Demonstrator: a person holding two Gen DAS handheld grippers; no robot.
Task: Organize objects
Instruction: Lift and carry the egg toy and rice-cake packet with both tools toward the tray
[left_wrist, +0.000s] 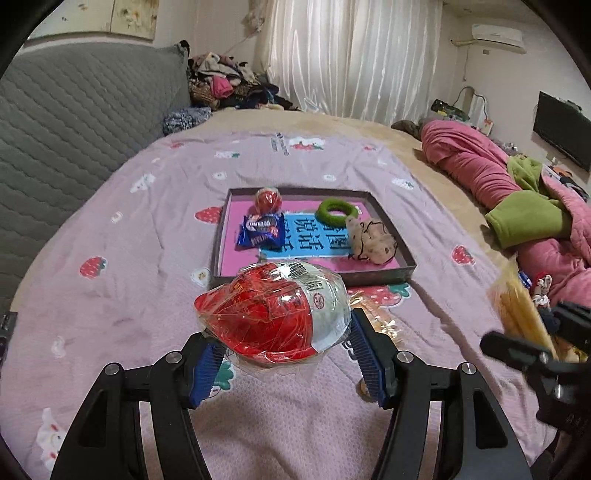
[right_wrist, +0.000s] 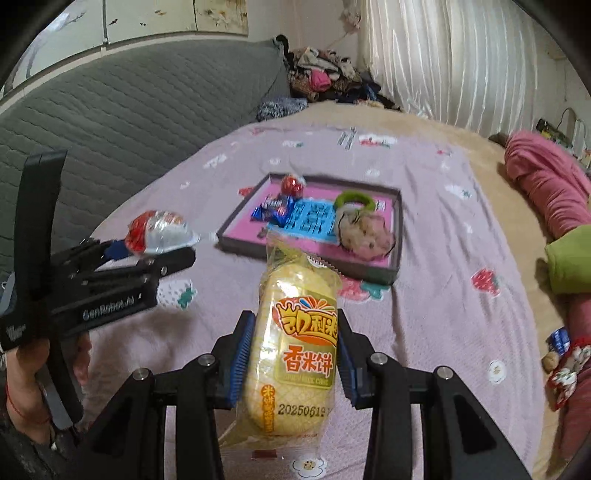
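My left gripper is shut on a red and white wrapped egg-shaped snack, held above the bed in front of the tray; it also shows in the right wrist view. My right gripper is shut on a yellow rice cake packet, also held above the bed. The dark-rimmed tray with a pink and blue floor lies ahead. In it are a small red ball snack, a blue wrapped snack, a green ring and a beige mesh scrunchie.
The bed has a pink strawberry-print sheet. A grey quilted headboard stands at the left. Pink and green clothes lie along the right side. A heap of clothes sits at the back by the curtain.
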